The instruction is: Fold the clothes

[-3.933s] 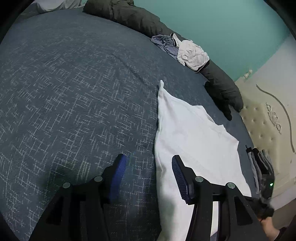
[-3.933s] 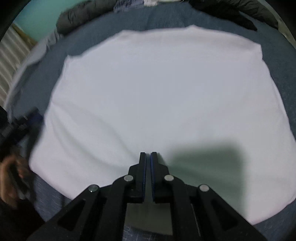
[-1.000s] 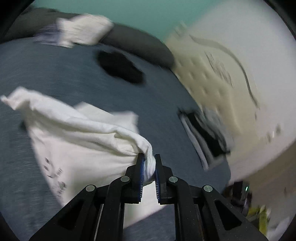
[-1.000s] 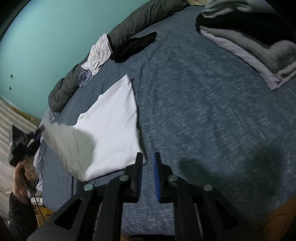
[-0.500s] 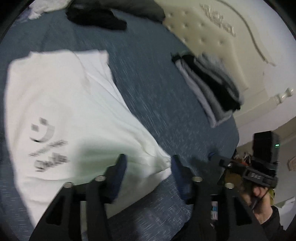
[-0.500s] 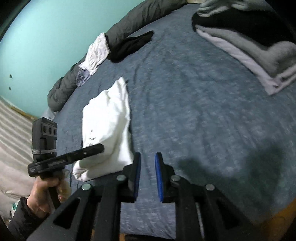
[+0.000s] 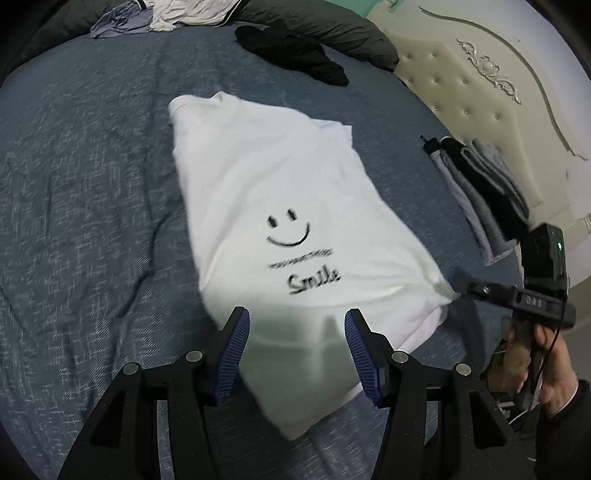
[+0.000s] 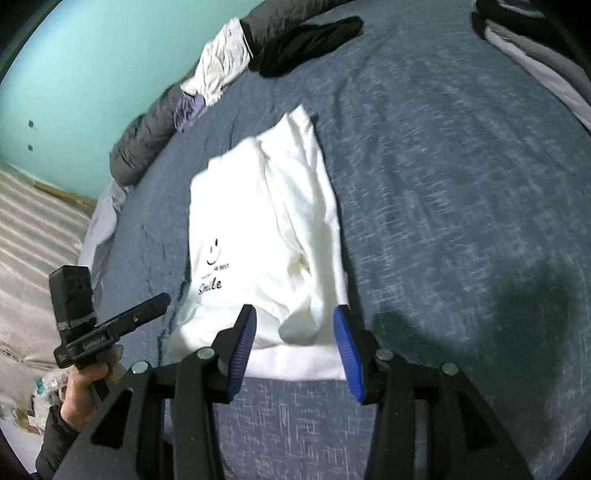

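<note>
Left wrist view: the left gripper hangs over the near end of a white shirt, its blue-padded fingers spread wide and holding nothing. The shirt lies folded on a blue bedspread, print side up, showing a smiley face and the word "Smile". Beyond it lie a black garment, a dark quilt and a small heap of pale clothes. A stack of folded clothes sits near the padded headboard. At the right edge a hand holds the right gripper, whose tip is at the shirt's near corner.

From the right wrist, the right gripper's fingers are also spread apart and empty, over the shirt's near edge. The left gripper shows at the lower left, beside the shirt.
</note>
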`<state>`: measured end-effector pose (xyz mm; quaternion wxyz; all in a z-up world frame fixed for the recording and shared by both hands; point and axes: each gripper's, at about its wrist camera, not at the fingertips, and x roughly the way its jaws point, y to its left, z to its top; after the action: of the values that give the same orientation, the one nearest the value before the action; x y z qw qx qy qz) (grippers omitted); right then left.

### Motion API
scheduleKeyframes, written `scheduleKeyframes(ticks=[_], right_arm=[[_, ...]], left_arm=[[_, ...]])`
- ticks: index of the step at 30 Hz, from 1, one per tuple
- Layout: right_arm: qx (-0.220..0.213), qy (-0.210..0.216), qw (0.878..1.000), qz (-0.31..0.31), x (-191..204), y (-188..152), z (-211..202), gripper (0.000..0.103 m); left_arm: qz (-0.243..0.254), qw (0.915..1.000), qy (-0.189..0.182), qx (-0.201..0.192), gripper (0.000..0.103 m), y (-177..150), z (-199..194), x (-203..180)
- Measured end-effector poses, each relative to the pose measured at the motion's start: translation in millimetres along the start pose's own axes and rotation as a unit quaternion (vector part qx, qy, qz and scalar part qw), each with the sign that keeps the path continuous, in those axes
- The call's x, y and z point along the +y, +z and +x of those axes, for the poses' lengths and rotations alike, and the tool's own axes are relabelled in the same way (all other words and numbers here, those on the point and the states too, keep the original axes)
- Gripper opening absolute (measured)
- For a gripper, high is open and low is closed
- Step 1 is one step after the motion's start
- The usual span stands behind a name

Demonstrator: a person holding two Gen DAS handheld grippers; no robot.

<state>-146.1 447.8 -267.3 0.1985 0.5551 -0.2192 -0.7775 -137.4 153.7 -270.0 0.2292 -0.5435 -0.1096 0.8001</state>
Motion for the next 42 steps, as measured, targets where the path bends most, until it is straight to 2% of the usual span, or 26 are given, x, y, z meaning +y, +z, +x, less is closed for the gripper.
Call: scheduleKeyframes(ticks=[6, 7, 8, 10, 16, 24, 29, 35, 40, 42], right_arm=[[0.024, -0.033, 0.999, -0.008, 0.6, -0.9, 24.8, 0.042], [0.024, -0.037, 0.999, -0.014, 1.3, -2.1, 24.7, 0.025], [0.024, -0.04, 0.999, -0.02, 2.0, -3.3, 24.6, 0.014], [0.019, -0.043, 0.998, -0.031, 3.8, -4.5, 20.8, 0.007], [0.008, -0.031, 0.999, -0.017, -8.5, -11.5, 9.7, 0.005], [0.006, -0.026, 1.0, 0.004, -28.2, -22.5, 4.7, 0.007], [0.0, -0.043, 0.999, -0.009, -24.7, -20.6, -2.2, 0.008], [-0.014, -0.044, 0.999, -0.003, -26.5, -21.8, -12.0, 0.008], [-0.017, -0.041, 0.999, 0.011, -27.9, -29.5, -12.2, 0.009], [-0.014, -0.045, 0.999, 0.003, -22.8, -31.5, -11.2, 0.009]], left_arm=[[0.011, 0.9999, 0.001, 0.012, 0.058, -8.6, 0.7, 4.7], [0.011, 0.9998, 0.0, 0.015, 0.058, -10.9, -0.1, 6.1], [0.015, 0.9997, 0.0, 0.018, 0.058, -13.0, 1.1, 5.4], [0.024, 0.9994, 0.001, 0.025, 0.058, -17.1, 3.3, 4.1], [0.056, 0.9975, 0.017, 0.04, 0.058, -24.7, 13.5, 1.0], [0.062, 0.997, 0.006, 0.045, 0.058, -29.5, 9.7, 7.0], [0.07, 0.9973, 0.004, 0.02, 0.058, -30.7, -12.2, 13.4], [0.117, 0.992, 0.034, 0.031, 0.058, -44.7, -13.1, 6.4], [0.122, 0.9909, 0.05, 0.028, 0.057, -49.0, -1.3, 3.5], [0.138, 0.988, 0.062, 0.031, 0.036, -51.3, 3.3, 1.2]])
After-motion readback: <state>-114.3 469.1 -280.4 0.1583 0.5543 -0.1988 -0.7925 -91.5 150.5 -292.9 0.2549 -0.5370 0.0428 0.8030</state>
